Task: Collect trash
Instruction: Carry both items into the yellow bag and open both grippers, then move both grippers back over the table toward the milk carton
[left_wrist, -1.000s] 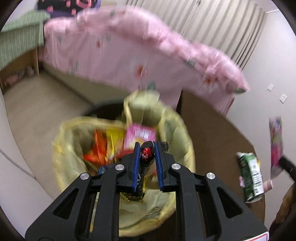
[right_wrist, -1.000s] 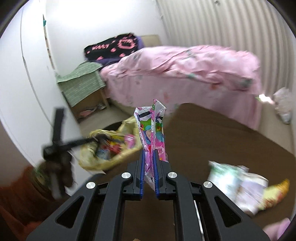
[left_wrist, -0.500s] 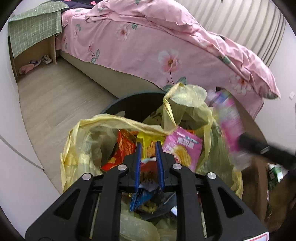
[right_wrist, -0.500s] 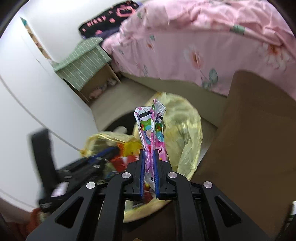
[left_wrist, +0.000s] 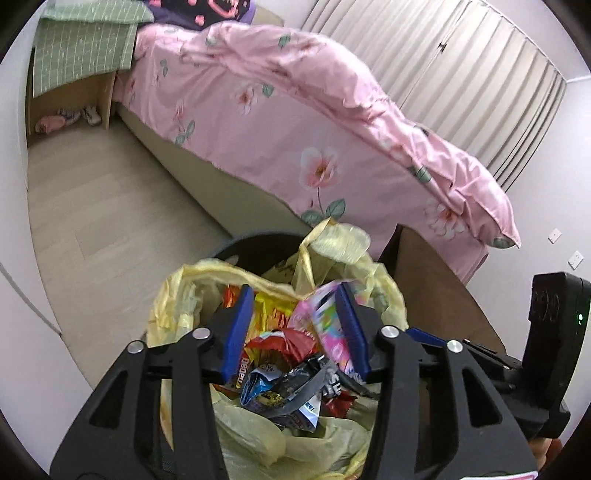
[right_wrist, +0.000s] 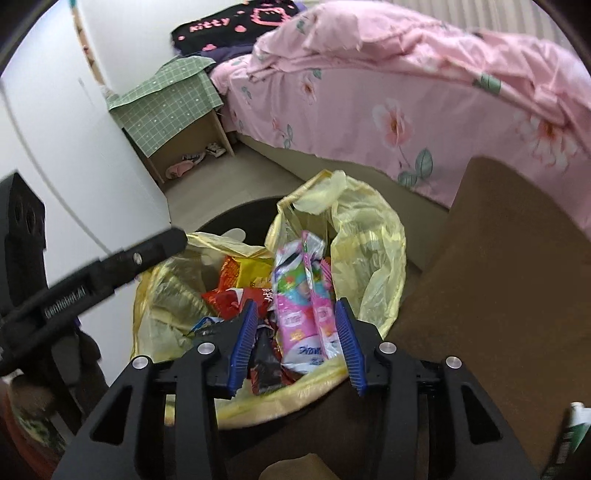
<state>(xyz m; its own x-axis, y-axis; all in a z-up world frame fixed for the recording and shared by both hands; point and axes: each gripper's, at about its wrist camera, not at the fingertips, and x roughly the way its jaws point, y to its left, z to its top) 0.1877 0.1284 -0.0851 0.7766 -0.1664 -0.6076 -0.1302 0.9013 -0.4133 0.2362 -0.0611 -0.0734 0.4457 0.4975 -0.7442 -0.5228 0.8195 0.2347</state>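
A yellow trash bag (left_wrist: 173, 299) (right_wrist: 373, 236) lines a black bin and holds several snack wrappers. My left gripper (left_wrist: 295, 332) is open right above the wrappers, empty. My right gripper (right_wrist: 295, 339) is open over the bag's near rim. The pink wrapper (right_wrist: 303, 302) lies in the bag between the right gripper's blue fingers, loose; it also shows in the left wrist view (left_wrist: 325, 321). A dark crumpled wrapper (left_wrist: 291, 387) lies on top of the pile.
A brown table (right_wrist: 498, 295) borders the bag on the right, with a green package (right_wrist: 569, 435) at its edge. A bed with a pink floral cover (left_wrist: 314, 122) stands behind. A nightstand with a green cloth (right_wrist: 173, 99) is by the wall.
Both grippers opened. The right gripper let go of the pink wrapper, which now lies in the bag. The left gripper's wrapper dropped onto the pile.
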